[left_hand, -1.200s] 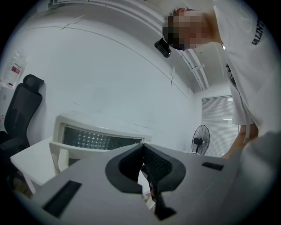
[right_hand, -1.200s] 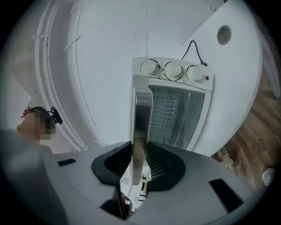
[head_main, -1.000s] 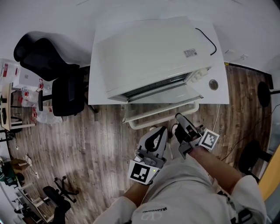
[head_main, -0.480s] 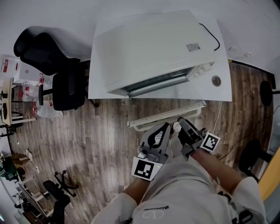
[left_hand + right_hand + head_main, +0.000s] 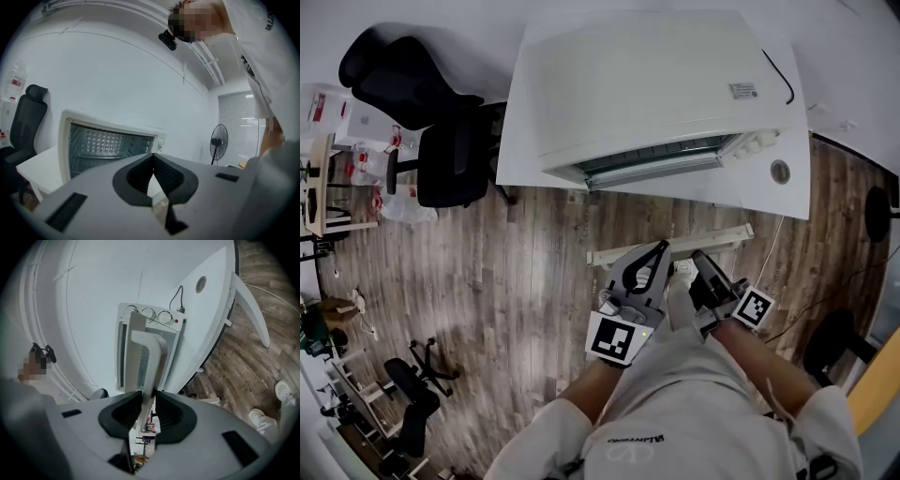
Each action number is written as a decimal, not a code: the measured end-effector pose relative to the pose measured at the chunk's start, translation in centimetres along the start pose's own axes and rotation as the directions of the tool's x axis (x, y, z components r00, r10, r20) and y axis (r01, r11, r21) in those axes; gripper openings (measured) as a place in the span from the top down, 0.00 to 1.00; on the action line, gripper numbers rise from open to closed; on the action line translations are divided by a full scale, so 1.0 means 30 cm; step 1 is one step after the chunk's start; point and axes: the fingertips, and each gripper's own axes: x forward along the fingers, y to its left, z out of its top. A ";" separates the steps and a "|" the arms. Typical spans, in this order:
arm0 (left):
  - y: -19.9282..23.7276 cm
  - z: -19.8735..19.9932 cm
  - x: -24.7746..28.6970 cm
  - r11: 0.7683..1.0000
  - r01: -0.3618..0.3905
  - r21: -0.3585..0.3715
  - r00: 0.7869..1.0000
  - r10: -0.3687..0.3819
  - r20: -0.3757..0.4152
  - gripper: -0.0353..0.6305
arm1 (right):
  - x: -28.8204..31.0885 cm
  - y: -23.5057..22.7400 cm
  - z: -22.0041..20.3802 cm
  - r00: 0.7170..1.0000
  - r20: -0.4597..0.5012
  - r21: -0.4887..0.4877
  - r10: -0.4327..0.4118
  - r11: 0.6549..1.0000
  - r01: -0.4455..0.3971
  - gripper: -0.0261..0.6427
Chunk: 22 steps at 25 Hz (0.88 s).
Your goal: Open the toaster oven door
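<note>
Right tongs, just closing tighter on the door handle, have pulled it down; toaster oven nearly open; left tongs closed, empty.

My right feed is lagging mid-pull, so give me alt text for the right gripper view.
The right gripper, its jaws having just closed further, clamps the white door handle of the toaster oven, whose door is pulled open. The oven sits on a white table above wood floor.

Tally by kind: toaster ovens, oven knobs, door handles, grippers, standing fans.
toaster oven: 1
oven knobs: 3
door handle: 1
grippers: 2 (left gripper; right gripper, jaws have just been closing on the door handle)
standing fan: 1
Total: 8
</note>
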 end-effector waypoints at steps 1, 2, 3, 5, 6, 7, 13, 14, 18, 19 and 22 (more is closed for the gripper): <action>0.003 -0.002 0.001 1.000 -0.001 0.000 1.000 0.001 0.003 0.94 | 0.000 -0.008 -0.006 1.000 -0.007 -0.002 -0.008 1.000 0.008 0.81; 0.003 -0.006 0.003 1.000 -0.002 -0.002 1.000 0.002 0.005 0.94 | -0.002 -0.020 -0.013 1.000 -0.012 0.000 -0.019 1.000 0.019 0.81; 0.003 -0.010 0.003 1.000 -0.004 -0.007 1.000 0.004 0.006 0.94 | -0.006 -0.035 -0.020 0.999 -0.015 0.003 -0.032 0.999 0.032 0.81; -0.002 -0.015 0.002 1.000 -0.005 -0.010 1.000 0.005 0.004 0.94 | -0.013 -0.064 -0.031 0.999 -0.017 0.004 -0.052 0.999 0.052 0.82; -0.005 -0.018 0.001 1.000 -0.006 -0.009 1.000 0.006 0.002 0.94 | -0.017 -0.077 -0.034 0.998 -0.017 0.003 -0.059 0.998 0.059 0.82; -0.008 -0.020 -0.001 1.000 -0.006 -0.009 1.000 0.006 0.000 0.94 | -0.020 -0.089 -0.036 0.998 -0.016 0.003 -0.065 0.998 0.065 0.82; -0.003 -0.058 -0.017 0.999 -0.030 -0.012 0.999 0.029 -0.020 0.94 | -0.029 -0.163 -0.053 0.995 -0.023 0.015 -0.093 0.996 0.093 0.82; 0.003 -0.067 -0.020 0.999 -0.036 -0.013 0.999 0.036 -0.023 0.94 | -0.029 -0.179 -0.058 0.995 -0.025 0.017 -0.100 0.995 0.100 0.82; 0.020 -0.098 -0.025 0.998 -0.058 -0.007 0.998 0.058 -0.027 0.94 | -0.024 -0.239 -0.071 0.993 -0.028 0.026 -0.116 0.993 0.117 0.82; 0.024 -0.105 -0.026 0.998 -0.063 -0.003 0.998 0.063 -0.025 0.94 | -0.024 -0.252 -0.075 0.993 -0.029 0.031 -0.119 0.992 0.119 0.82; 0.040 -0.134 -0.023 0.997 -0.079 0.003 0.997 0.079 -0.014 0.94 | -0.023 -0.300 -0.081 0.991 -0.036 0.033 -0.130 0.991 0.131 0.82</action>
